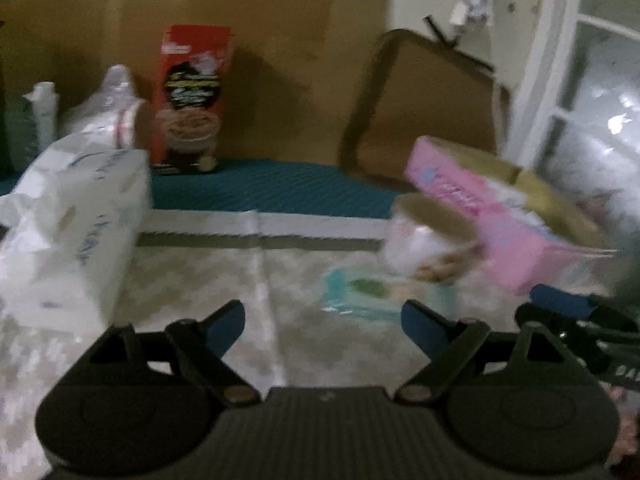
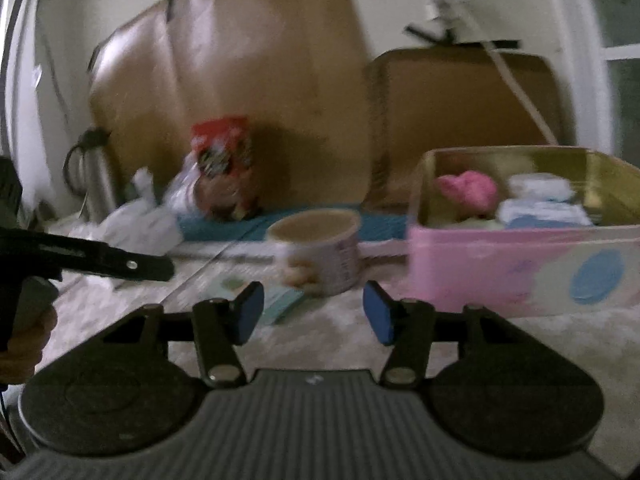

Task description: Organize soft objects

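Observation:
A pink box with a gold inside stands open at the right and holds a pink soft item and white and blue folded cloths. In front of my right gripper, which is open with nothing between its fingers, stands a round tub. A flat teal packet lies beside its left finger. My left gripper is open and empty over the table, with the teal packet just beyond it. The tub and the pink box sit to its right. The picture is blurred.
A large white wrapped pack fills the left side. A red cereal box and white bags stand at the back on a teal mat. A brown tray leans on the wall. A steel flask stands far left.

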Demonstrator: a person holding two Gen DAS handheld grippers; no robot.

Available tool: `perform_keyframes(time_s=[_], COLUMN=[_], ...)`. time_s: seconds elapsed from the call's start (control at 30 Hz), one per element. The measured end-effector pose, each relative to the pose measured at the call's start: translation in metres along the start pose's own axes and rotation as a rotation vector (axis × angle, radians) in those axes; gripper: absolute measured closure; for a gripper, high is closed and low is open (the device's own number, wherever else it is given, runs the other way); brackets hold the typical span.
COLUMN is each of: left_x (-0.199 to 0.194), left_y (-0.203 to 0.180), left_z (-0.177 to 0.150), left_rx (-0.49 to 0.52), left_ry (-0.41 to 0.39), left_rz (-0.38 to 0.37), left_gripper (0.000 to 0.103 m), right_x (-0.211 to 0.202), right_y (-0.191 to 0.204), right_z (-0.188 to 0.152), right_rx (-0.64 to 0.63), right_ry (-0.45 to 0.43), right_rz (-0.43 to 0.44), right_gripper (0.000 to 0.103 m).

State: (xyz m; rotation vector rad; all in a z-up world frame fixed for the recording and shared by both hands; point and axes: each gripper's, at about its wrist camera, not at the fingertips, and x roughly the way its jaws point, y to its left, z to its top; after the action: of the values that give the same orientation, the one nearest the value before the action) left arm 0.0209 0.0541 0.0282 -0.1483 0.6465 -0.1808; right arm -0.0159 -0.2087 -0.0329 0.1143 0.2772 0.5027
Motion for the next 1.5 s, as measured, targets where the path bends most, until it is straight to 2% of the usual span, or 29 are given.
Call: perform_keyframes(time_s=[0.07,0.17,0.27,0.33,0.4,0.47,0.53,0.67,0.8,0.9,0.97,1.1,1.23,1.33,1.37,1.4,1.5], left_x=[0.002,0.004,0.009,0.011,0.01,0.011,0.011,0.01,0.011,0.011,0.012,0.012,0.012,0.013,0.013,0.013,0.014], left_y=[0.008,0.023,0.036,0.042,0.043,0.043,0.043,0.043,0.043,0.042,0.042,0.04,0.039,0.039,0.039,0.039,0.039], left_z=[-0.003,-0.005,-0.009,-0.013,-0.014,-0.013,-0.013,-0.014,-0.015,-0.016,-0.016,-0.016,-0.016,-0.016,-0.016,-0.016,-0.016], left_rx=[-0.003,-0.035,-0.055,-0.049,-0.047,-0.045,-0.049,-0.052,-0.052,-0.047,-0.045,-0.039,-0.031,-0.029,-0.029,-0.029,-0.024], left_ry=[0.003,0.011,0.011,0.005,-0.005,-0.003,-0.004,-0.006,-0.006,-0.004,-0.003,-0.001,0.002,0.002,0.003,0.003,0.006], left_rz=[0.064,0.117,0.199,0.245,0.243,0.246,0.243,0.238,0.239,0.244,0.246,0.252,0.257,0.257,0.257,0.258,0.257], left_gripper=[0.014,0.014,0.013,0.013,0.011,0.01,0.009,0.008,0.007,0.007,0.007,0.007,0.007,0.007,0.006,0.006,0.006], right_x=[0.011,0.033,0.051,0.06,0.066,0.071,0.069,0.059,0.043,0.03,0.025,0.033,0.059,0.077,0.077,0.077,0.072], right_y=[0.008,0.013,0.008,0.005,0.004,0.003,0.006,0.024,0.046,0.058,0.062,0.063,0.067,0.07,0.072,0.072,0.068], right_z=[0.001,0.007,0.012,0.013,0.009,0.005,0.003,-0.002,-0.011,-0.01,-0.008,-0.003,-0.001,-0.004,-0.003,-0.003,-0.004], right_rx=[-0.008,-0.004,0.045,0.089,0.116,0.152,0.173,0.136,0.061,-0.047,-0.096,-0.122,-0.146,-0.176,-0.182,-0.19,-0.174], right_ry=[0.032,0.093,0.133,0.149,0.176,0.19,0.193,0.209,0.233,0.193,0.163,0.151,0.186,0.231,0.226,0.222,0.216], right_rz=[0.008,-0.022,-0.023,-0.002,0.01,0.041,0.065,0.134,0.262,0.21,0.167,0.134,0.129,0.112,0.109,0.111,0.129], right_gripper=[0.045,0.045,0.046,0.051,0.06,0.073,0.074,0.078,0.077,0.071,0.051,0.046,0.033,0.037,0.048,0.055,0.058])
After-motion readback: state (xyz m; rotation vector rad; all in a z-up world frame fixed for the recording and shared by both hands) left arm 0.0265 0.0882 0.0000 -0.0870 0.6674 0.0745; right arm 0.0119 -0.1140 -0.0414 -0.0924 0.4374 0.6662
